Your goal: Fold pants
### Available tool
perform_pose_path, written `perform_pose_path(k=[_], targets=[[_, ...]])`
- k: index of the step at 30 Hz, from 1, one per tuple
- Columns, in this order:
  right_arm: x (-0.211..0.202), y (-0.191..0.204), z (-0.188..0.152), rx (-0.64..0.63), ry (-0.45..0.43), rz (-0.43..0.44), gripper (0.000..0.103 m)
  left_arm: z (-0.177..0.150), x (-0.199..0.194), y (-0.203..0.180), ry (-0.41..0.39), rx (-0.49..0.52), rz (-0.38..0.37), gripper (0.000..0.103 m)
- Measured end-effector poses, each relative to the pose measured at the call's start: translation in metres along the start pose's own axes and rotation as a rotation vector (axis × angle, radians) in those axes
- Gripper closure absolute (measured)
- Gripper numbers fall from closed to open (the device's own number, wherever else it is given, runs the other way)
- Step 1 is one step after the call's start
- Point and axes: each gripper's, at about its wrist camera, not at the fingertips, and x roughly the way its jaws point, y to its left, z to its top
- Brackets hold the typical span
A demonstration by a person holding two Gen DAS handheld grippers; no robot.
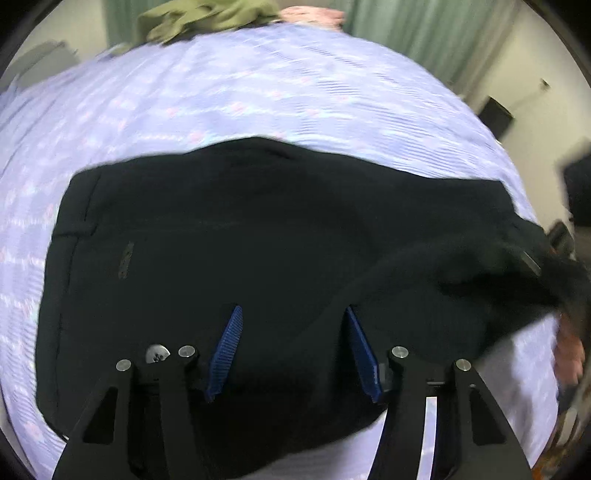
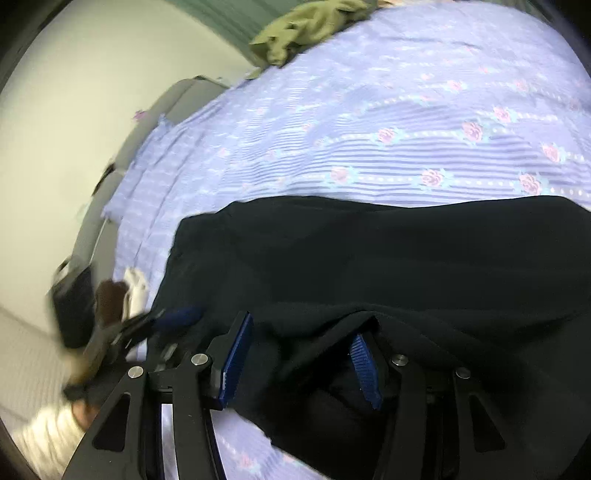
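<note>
Gripping pants (image 2: 406, 258), right claw (image 2: 303, 354).

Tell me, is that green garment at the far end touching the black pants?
Apart. The right wrist view shows the green garment bunched at the bed's far edge, with a wide band of bare purple floral bedspread between it and the black pants.

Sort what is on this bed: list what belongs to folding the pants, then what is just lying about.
Belongs to the job:
black pants
left gripper
right gripper, fabric between its jaws

Just lying about:
olive green garment
pink cloth
floral bedspread, only the work surface
</note>
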Motion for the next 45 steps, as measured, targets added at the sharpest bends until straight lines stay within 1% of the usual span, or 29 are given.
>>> perform_pose_path(k=[4, 6, 8, 10, 12, 14, 15, 16, 17, 18, 20, 23, 25, 27, 29, 30, 31, 32, 33, 35, 36, 37, 38, 39, 40, 41, 43, 44, 45], targets=[[-0.01, 0.029, -0.023, -0.166, 0.026, -0.014, 0.049, -0.002, 0.014, -0.001, 0.006, -0.021, 0.029, 0.046], [-0.003, 0.045, -0.036, -0.247, 0.072, -0.004, 0.049, -0.004, 0.014, -0.001, 0.0, -0.027, 0.028, 0.046], [0.013, 0.063, -0.048, -0.334, 0.13, -0.021, 0.049, -0.005, 0.013, 0.0, 0.004, -0.033, 0.018, 0.046], [0.025, 0.075, -0.054, -0.385, 0.15, -0.041, 0.049, -0.004, 0.014, -0.006, 0.007, -0.027, 0.012, 0.046], [0.033, 0.081, -0.051, -0.365, 0.138, -0.018, 0.049, -0.006, 0.007, -0.004, -0.004, -0.018, 0.011, 0.046], [0.042, 0.076, -0.045, -0.28, 0.138, 0.023, 0.049, -0.008, -0.001, 0.002, -0.013, -0.03, 0.0, 0.046], [0.042, 0.07, -0.045, -0.249, 0.137, 0.027, 0.055, -0.013, -0.011, 0.007, -0.029, -0.052, -0.016, 0.046], [0.043, 0.067, -0.045, -0.217, 0.126, 0.022, 0.064, -0.017, -0.02, 0.012, -0.049, -0.073, -0.027, 0.046], [0.04, 0.064, -0.047, -0.18, 0.113, 0.022, 0.081, -0.021, -0.026, 0.016, -0.066, -0.09, -0.041, 0.043], [0.035, 0.065, -0.051, -0.156, 0.101, 0.04, 0.083, -0.031, -0.041, 0.022, -0.097, -0.117, -0.054, 0.042], [0.018, 0.072, -0.064, -0.138, 0.067, 0.05, 0.086, -0.045, -0.061, 0.03, -0.138, -0.145, -0.01, 0.041], [-0.004, 0.092, -0.102, -0.124, 0.038, 0.061, 0.09, -0.073, -0.081, 0.041, -0.178, -0.19, 0.02, 0.036], [0.004, 0.098, -0.119, -0.117, 0.059, 0.009, 0.09, -0.089, -0.083, 0.05, -0.172, -0.216, 0.058, 0.036], [0.02, 0.094, -0.131, -0.083, 0.103, -0.037, 0.09, -0.094, -0.081, 0.06, -0.156, -0.227, 0.104, 0.036], [0.03, 0.088, -0.135, -0.035, 0.113, -0.058, 0.09, -0.093, -0.083, 0.078, -0.156, -0.219, 0.15, 0.036], [0.032, 0.086, -0.137, 0.007, 0.12, -0.075, 0.09, -0.089, -0.084, 0.082, -0.169, -0.192, 0.185, 0.035], [0.033, 0.086, -0.138, 0.029, 0.116, -0.09, 0.09, -0.082, -0.084, 0.083, -0.183, -0.154, 0.217, 0.029], [0.033, 0.09, -0.14, 0.043, 0.112, -0.127, 0.09, -0.075, -0.083, 0.081, -0.195, -0.122, 0.234, 0.024], [0.034, 0.095, -0.14, 0.045, 0.112, -0.156, 0.09, -0.062, -0.081, 0.084, -0.213, -0.078, 0.243, 0.023], [0.042, 0.108, -0.136, 0.062, 0.117, -0.27, 0.087, -0.042, -0.076, 0.093, -0.215, -0.062, 0.231, 0.023], [0.044, 0.11, -0.136, 0.086, 0.13, -0.313, 0.083, -0.027, -0.07, 0.104, -0.204, -0.082, 0.212, 0.023], [0.046, 0.115, -0.136, 0.123, 0.159, -0.365, 0.077, -0.02, -0.067, 0.11, -0.197, -0.1, 0.203, 0.023], [0.049, 0.12, -0.137, 0.184, 0.227, -0.415, 0.064, -0.01, -0.064, 0.118, -0.195, -0.126, 0.178, 0.023], [0.047, 0.126, -0.14, 0.241, 0.272, -0.418, 0.061, -0.006, -0.065, 0.122, -0.199, -0.132, 0.155, 0.023], [0.043, 0.134, -0.143, 0.29, 0.281, -0.381, 0.061, -0.001, -0.064, 0.122, -0.206, -0.123, 0.132, 0.023], [0.035, 0.149, -0.144, 0.32, 0.272, -0.318, 0.061, 0.005, -0.06, 0.117, -0.209, -0.079, 0.107, 0.022], [0.025, 0.173, -0.132, 0.26, 0.211, -0.288, 0.061, 0.003, -0.057, 0.114, -0.199, -0.028, 0.085, 0.022], [0.018, 0.183, -0.119, 0.215, 0.141, -0.31, 0.059, 0.009, -0.052, 0.115, -0.191, -0.023, 0.076, 0.022], [0.015, 0.187, -0.11, 0.188, 0.087, -0.335, 0.052, 0.017, -0.045, 0.121, -0.186, -0.048, 0.082, 0.022]])
